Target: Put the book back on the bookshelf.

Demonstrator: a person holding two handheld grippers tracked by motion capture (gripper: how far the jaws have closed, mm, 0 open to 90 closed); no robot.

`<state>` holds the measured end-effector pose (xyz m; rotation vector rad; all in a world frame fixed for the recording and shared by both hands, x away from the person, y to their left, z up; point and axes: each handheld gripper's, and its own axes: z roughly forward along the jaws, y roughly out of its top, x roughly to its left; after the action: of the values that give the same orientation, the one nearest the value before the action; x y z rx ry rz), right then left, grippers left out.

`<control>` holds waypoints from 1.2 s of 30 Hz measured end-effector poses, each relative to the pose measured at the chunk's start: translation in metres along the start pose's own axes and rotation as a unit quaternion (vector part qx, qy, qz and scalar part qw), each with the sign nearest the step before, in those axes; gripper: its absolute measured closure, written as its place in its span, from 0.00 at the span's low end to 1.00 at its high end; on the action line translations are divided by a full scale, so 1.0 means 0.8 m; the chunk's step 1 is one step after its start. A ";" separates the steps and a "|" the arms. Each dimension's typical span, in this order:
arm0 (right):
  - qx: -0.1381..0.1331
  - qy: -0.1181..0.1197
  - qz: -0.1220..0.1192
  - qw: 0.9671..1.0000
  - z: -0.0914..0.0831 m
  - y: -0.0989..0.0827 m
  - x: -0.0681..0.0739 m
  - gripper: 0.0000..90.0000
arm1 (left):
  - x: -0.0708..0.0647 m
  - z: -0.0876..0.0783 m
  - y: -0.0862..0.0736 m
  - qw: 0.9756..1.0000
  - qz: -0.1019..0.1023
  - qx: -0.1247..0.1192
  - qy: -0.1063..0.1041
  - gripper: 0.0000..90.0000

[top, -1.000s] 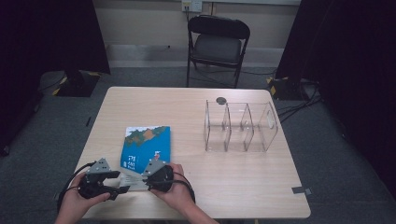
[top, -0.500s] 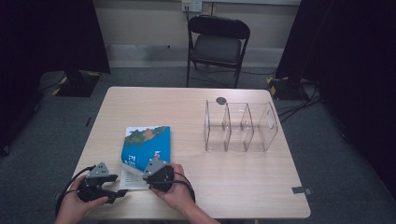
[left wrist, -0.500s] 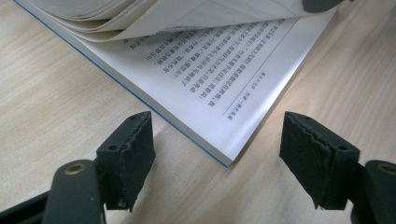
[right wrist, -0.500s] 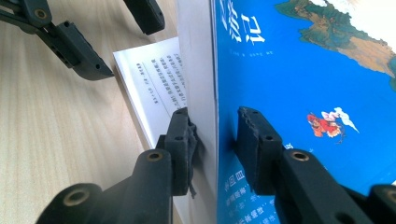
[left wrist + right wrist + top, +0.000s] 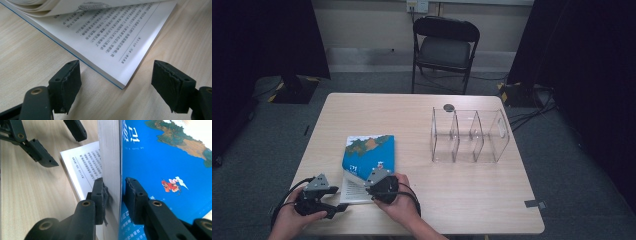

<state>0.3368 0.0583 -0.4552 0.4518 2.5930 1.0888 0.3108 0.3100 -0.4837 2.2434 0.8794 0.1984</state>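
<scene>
Your right claw [image 5: 113, 195] has just closed onto the blue paperback's [image 5: 369, 152] cover and upper pages at lower left of the high view, while your left claw [image 5: 125, 88] has just been opening, its jaws apart and empty, so the lift is yours.

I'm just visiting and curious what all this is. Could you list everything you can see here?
table: one, light wood, centre of the room.
book: one, blue cover with white pages, near left part of the table; upper part of the pages and cover lifted, lower pages flat.
organizer: one, clear plastic, three compartments, right half of the table.
disc: one, dark, small, on the table behind the organizer.
chair: one, black, folding, behind the table.
tape: one dark piece, near right corner of the table.
left tongs: one, black, open, at the book's near corner, have just been opening, with nothing pressed between them.
right tongs: one, black, have just been closing, shut on the book's cover and a stack of pages.
hands: two, at the near edge, each holding tongs.
</scene>
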 end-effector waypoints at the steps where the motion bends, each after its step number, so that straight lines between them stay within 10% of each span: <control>1: 0.000 0.000 0.004 1.000 -0.001 0.001 -0.001 0.79 | 0.000 0.000 0.000 1.000 -0.001 0.000 -0.001 0.26; 36: 0.010 0.004 0.018 1.000 -0.027 0.030 -0.027 0.82 | 0.001 0.006 0.000 1.000 0.002 0.007 -0.010 0.26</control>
<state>0.3521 0.0521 -0.4203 0.5011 2.6156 1.0792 0.3135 0.3078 -0.4877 2.2562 0.8673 0.1713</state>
